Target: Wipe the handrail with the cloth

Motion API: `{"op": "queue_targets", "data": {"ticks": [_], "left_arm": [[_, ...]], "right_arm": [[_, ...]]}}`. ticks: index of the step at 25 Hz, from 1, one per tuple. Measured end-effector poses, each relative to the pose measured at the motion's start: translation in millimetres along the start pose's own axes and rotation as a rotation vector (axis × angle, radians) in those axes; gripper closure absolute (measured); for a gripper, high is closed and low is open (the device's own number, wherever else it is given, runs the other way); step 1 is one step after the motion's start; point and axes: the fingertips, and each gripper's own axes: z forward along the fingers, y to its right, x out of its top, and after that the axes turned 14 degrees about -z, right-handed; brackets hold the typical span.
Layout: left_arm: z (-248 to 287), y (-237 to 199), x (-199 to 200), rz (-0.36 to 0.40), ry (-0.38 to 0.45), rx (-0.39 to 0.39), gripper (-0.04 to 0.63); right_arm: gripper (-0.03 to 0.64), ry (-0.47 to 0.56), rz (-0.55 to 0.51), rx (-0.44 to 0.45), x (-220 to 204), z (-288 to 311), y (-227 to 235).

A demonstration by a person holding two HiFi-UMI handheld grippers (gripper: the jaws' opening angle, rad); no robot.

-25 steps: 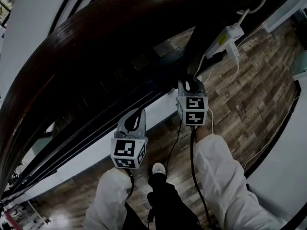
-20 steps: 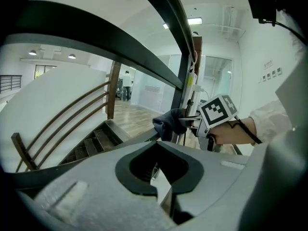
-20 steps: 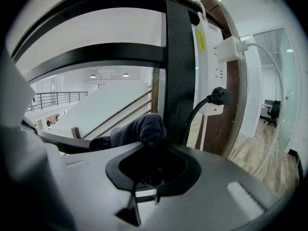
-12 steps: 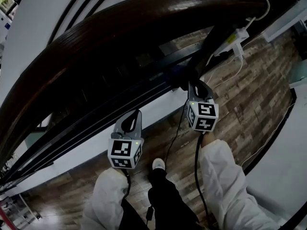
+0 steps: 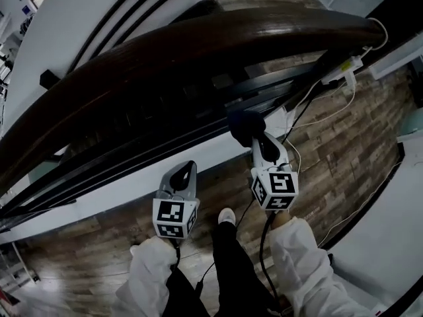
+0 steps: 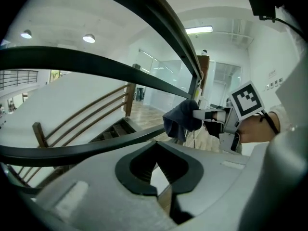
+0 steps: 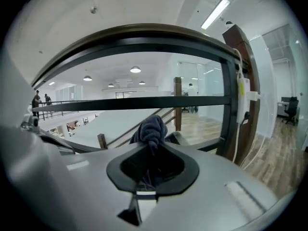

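The dark wooden handrail [image 5: 198,38] curves across the top of the head view. Below it my right gripper [image 5: 258,136] is shut on a bunched dark blue cloth [image 5: 246,125], which hangs beside the black metal rails, under the handrail and apart from it. In the right gripper view the cloth [image 7: 151,128] sticks out of the right gripper [image 7: 153,146], with the handrail [image 7: 144,32] arching overhead. My left gripper [image 5: 187,169] stands lower left, shut on nothing. The left gripper view shows the left gripper [image 6: 156,146] and, beyond it, the cloth [image 6: 180,119] in the right gripper [image 6: 204,114].
Black metal rails [image 5: 165,137] run beneath the handrail. A white power adapter [image 5: 350,65] with cables hangs at the dark end post [image 7: 243,81]. Wood-plank floor [image 5: 330,150] lies below, with my shoe [image 5: 227,215] between my white sleeves. A stairwell opens beyond the rails.
The right gripper has drawn back toward me from under the handrail, so the cloth now shows. The handrail sits higher in the view. The left gripper has barely shifted.
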Motion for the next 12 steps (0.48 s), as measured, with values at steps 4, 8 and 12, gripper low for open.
{"op": "queue_targets", "data": {"ticks": [4, 8, 12], "left_arm": [[-71, -57, 6, -0.055, 0.047, 0.089, 0.595], [-153, -123, 1, -0.105, 0.091, 0.203, 0.595], [-240, -197, -18, -0.165, 0.127, 0.326, 0.595]], "right_arm": [[0.58, 0.013, -0.009, 0.149, 24, -13, -111], [0.583, 0.019, -0.049, 0.341, 42, -22, -242], [0.583, 0.024, -0.083, 0.509, 55, -35, -371]]}}
